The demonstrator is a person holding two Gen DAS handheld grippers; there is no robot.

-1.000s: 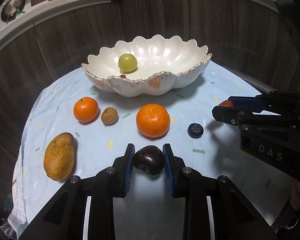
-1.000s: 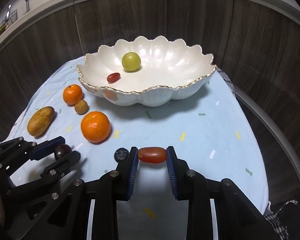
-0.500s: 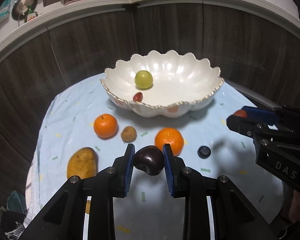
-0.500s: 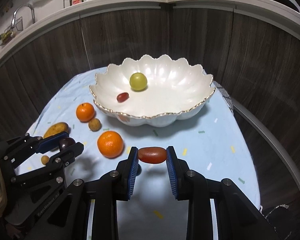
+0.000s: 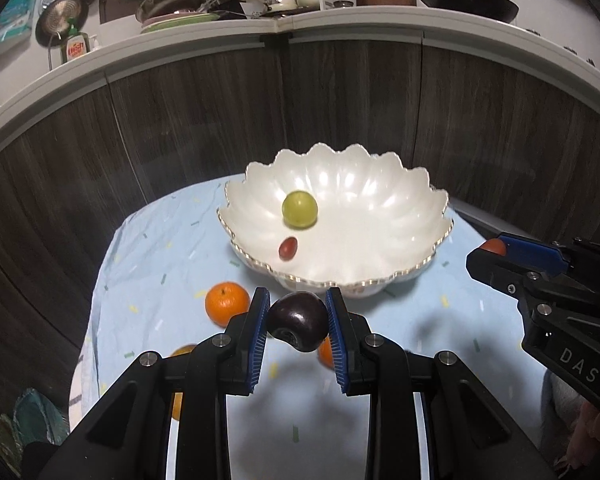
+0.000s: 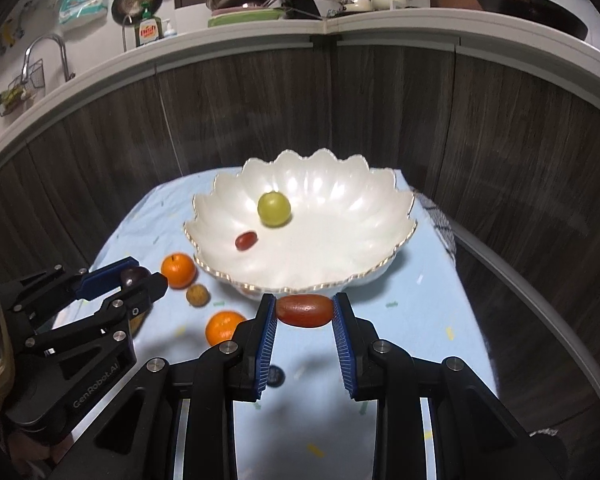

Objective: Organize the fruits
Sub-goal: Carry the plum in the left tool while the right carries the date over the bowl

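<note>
A white scalloped bowl [image 5: 412, 240] [image 6: 380, 248] stands at the back of the light blue cloth. It holds a green grape [image 5: 299, 209] [image 6: 274, 209] and a small red fruit [image 5: 288, 248] [image 6: 246, 240]. My left gripper [image 5: 297, 322] is shut on a dark plum [image 5: 298, 320], held in the air just short of the bowl's front rim. My right gripper [image 6: 304, 311] is shut on an oblong red tomato [image 6: 304, 310], also raised before the rim. Each gripper shows in the other's view, the left [image 6: 140, 278] and the right [image 5: 488, 250].
On the cloth lie a tangerine [image 5: 226, 304] [image 6: 178, 270], a small brown fruit [image 6: 198, 295], an orange [image 6: 222, 328], a blueberry [image 6: 276, 376] and a mango partly hidden behind the left gripper. Dark wood panels curve behind the table.
Both grippers have risen and moved toward the bowl with their fruit still held. The loose fruit on the cloth has dropped lower in both views.
</note>
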